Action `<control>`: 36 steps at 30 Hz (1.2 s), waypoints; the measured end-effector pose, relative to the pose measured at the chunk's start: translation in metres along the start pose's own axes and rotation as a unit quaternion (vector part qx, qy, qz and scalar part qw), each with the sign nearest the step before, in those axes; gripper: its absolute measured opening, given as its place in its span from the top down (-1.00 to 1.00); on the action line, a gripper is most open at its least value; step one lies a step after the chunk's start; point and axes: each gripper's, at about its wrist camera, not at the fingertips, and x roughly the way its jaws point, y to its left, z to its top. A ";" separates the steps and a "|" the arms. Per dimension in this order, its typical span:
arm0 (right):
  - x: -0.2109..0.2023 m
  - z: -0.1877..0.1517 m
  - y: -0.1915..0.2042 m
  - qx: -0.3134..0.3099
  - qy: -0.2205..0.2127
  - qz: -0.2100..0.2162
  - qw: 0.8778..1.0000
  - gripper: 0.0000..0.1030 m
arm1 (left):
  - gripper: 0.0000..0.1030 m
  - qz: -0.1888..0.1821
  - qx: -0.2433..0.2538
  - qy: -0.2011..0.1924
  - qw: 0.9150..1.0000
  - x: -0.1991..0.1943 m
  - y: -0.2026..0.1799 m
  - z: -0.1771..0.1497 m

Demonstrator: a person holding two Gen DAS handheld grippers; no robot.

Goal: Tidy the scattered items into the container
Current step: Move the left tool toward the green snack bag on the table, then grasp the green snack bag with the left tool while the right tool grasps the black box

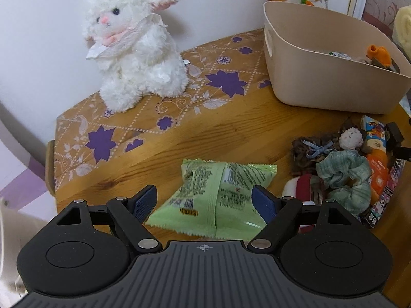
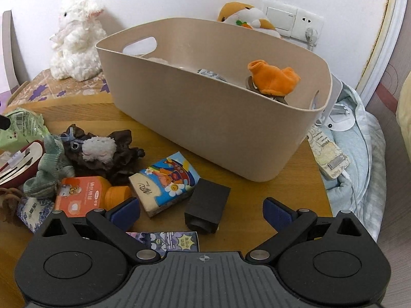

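The green snack packet (image 1: 218, 197) lies flat on the desk (image 1: 231, 133), well short of the beige container (image 1: 321, 82) and just left of the heap of scrunchies (image 1: 341, 177) and small boxes. It looks light, puffy and crinkly, likely slick, so a pinch across its middle seam or a sealed edge should hold best. The left tool (image 1: 204, 201) sits released, its blue pads straddling the packet without touching. Nearer the container, the right tool (image 2: 201, 211) hangs released too, over a black block (image 2: 206, 209) beside a tissue pack (image 2: 165, 183).
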 end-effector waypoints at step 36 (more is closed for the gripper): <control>0.029 -0.002 -0.002 0.051 0.036 0.017 0.998 -0.51 | -0.67 -0.051 -0.029 0.079 0.995 0.060 0.010 0.008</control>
